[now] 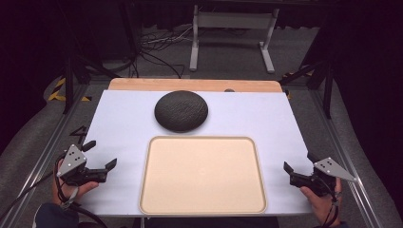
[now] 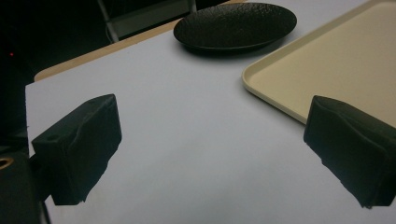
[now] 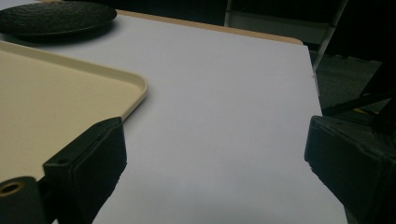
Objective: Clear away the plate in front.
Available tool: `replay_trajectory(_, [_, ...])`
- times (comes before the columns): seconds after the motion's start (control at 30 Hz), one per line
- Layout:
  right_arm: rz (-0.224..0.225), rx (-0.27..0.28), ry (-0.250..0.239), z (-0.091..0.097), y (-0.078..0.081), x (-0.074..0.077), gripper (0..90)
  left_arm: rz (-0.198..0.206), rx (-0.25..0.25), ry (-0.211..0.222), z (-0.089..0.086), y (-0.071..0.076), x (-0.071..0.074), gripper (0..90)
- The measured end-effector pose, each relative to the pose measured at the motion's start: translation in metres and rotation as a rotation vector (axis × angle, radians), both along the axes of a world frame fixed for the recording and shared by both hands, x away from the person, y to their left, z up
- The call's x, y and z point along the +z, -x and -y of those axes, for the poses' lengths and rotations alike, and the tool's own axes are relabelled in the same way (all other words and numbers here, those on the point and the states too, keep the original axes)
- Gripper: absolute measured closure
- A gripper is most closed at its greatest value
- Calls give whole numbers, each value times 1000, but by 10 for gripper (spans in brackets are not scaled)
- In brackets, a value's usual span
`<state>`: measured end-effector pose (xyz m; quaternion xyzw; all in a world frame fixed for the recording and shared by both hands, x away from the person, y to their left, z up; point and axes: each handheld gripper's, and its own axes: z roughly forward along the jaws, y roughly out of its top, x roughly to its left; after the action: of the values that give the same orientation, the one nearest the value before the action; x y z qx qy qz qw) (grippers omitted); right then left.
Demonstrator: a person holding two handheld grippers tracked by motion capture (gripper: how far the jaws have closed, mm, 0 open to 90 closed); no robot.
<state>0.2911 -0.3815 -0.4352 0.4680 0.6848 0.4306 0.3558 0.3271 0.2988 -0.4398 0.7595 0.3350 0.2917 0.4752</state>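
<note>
A white sheet [image 1: 119, 123] covers a wooden tabletop [image 1: 142, 84], whose bare strip shows along the far edge. Beyond it, on grey floor, stands a white metal frame [image 1: 233, 21], with black cables [image 1: 157, 45] tangled to its left.

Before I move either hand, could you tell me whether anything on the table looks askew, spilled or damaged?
Nothing stands out. The round black textured plate lies flat on the white table surface, apart from the empty beige rectangular tray, which sits square to the table edge. No spill or damage shows. Both grippers, left and right, are open and empty.
</note>
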Motion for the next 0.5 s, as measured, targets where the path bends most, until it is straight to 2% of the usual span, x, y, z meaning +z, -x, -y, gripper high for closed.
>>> replay_trajectory(0.27, [-1, 11, 3, -1, 0, 0, 60, -23, -28, -18, 5, -3, -2, 52])
replay_trajectory(0.4, [-5, 12, 7, -1, 1, 0, 61, -21, -37, -53, 8, -3, -1, 56])
replay_trajectory(0.5, [-1, 13, 7, -3, 2, 1, 60, -14, -38, -104, 8, -5, 2, 56])
